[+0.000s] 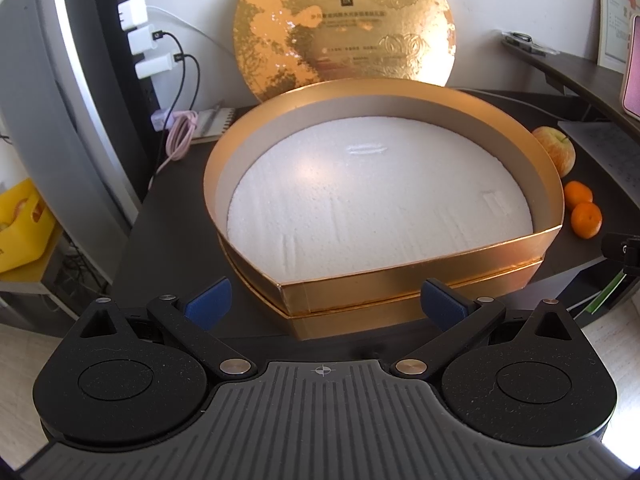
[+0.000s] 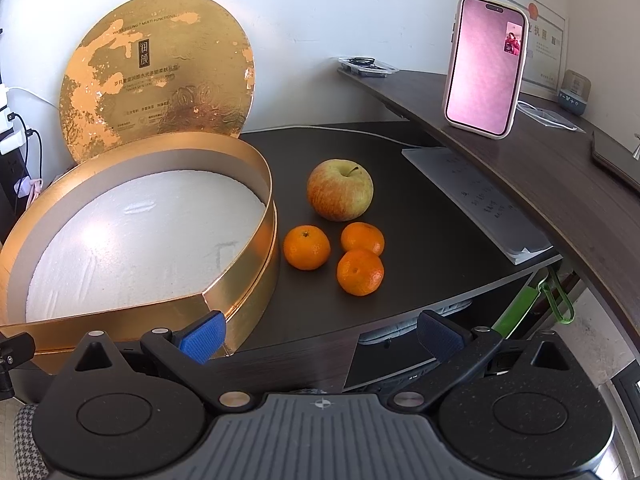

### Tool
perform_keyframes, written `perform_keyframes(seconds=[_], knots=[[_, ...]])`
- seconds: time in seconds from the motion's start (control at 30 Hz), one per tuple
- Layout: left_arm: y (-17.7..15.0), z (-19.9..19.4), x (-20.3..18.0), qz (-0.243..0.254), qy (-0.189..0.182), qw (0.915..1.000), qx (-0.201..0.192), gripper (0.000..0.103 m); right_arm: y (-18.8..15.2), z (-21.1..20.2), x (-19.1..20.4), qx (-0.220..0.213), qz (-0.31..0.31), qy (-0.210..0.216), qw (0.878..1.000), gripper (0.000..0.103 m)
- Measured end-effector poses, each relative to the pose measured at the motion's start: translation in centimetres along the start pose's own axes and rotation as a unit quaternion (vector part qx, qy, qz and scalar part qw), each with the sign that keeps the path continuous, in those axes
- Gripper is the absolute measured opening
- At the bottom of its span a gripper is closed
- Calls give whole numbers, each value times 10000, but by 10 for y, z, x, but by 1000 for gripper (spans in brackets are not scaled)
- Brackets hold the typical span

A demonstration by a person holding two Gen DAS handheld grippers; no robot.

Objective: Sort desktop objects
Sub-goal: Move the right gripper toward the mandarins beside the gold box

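- On a dark desk (image 2: 420,216) set against a white wall, power adapters (image 1: 138,36) with black cables sit plugged into a strip at far left, above a coiled pink cable (image 1: 180,136) and a spiral notebook (image 1: 212,122).
- A yellow bin (image 1: 20,224) stands lower down, off the desk's left edge.
- The left gripper (image 1: 324,304) hovers at the desk's near edge, its blue-padded fingers (image 1: 210,300) spread wide and holding nothing, with the front wall of the gold box between them in the left wrist view.
- The gold box (image 1: 400,292) lies open at centre-left, lined with a white foam sheet (image 1: 360,208); its round gold lid (image 2: 156,72) leans upright against the wall behind it.
- An apple (image 2: 340,190) stands just right of the box, stem up.
- Three tangerines (image 2: 307,248) (image 2: 362,239) (image 2: 360,273) cluster in front of the apple, the right-hand pair touching and the third near the box wall.
- The right gripper (image 2: 320,334) hangs short of the fruit, its jaws wide apart and empty, the left pad overlapping the box's corner in view.
- A sheaf of papers (image 2: 476,200) lies at the desk's right, partly under a raised wooden shelf (image 2: 540,176).
- A phone (image 2: 484,66) with a lit pink screen stands propped on the shelf, a framed certificate (image 2: 540,52) on the wall behind it.
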State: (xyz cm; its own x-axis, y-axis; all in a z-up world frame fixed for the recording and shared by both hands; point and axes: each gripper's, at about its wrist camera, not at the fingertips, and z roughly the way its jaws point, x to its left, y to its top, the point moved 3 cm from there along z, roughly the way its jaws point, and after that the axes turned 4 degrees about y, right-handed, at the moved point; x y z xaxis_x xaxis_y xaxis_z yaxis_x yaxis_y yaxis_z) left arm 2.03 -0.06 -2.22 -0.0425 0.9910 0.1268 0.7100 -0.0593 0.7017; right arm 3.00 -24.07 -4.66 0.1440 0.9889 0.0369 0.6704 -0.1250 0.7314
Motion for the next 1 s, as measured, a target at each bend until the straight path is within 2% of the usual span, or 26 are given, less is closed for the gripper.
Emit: perform_keyframes(seconds=[0.5,0.6,0.8,1.0], knots=[[1,0,-1,65,-6,10000,-1,103,0,5,-12,-16,141,43,9999,103],[3,-1,-4,119,-14,9999,-48,103,1,8,-21,-125,259,71,9996,103],[13,-1,-12,216,-37,9994,-250,103,6,12,-46,-801,389,286,9956,103],[24,2,-21,299,-37,9988,-375,103,4,45,-58,-814,410,640,9938,103]])
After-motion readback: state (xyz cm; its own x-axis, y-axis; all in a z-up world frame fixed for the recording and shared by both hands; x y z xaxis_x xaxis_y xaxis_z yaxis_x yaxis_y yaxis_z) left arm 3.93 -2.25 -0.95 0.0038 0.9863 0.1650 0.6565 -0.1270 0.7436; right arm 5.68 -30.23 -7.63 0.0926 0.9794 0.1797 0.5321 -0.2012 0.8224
